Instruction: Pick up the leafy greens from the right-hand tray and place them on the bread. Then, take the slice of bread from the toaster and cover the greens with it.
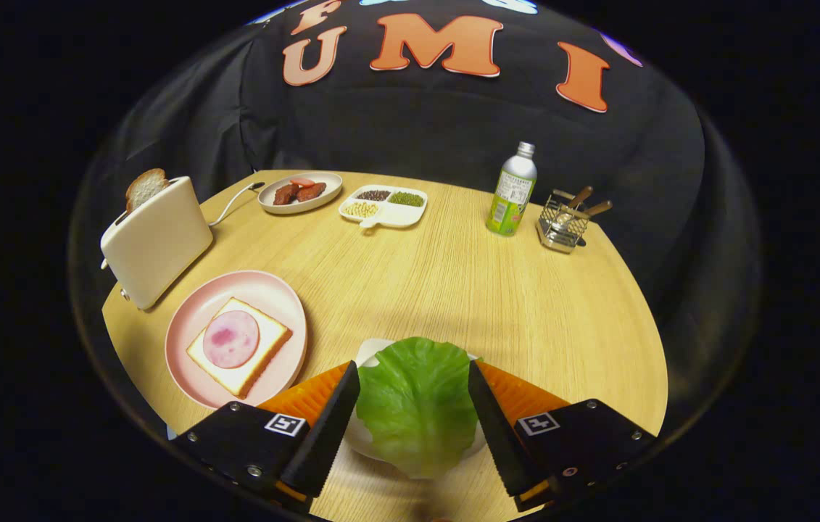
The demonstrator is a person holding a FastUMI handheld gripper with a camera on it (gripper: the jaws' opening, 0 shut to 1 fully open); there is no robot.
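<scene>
The gripper [413, 406] straddles the lettuce leaf [417, 402] on its white tray [370, 351], fingers spread, not clearly pressing it – the bread with ham [238, 344] waits on the pink plate [192, 319], another slice [145, 187] in the toaster [156, 243]

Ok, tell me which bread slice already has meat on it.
The slice on the pink plate beside the toaster, topped with round ham; the toaster's slice is bare.
</scene>
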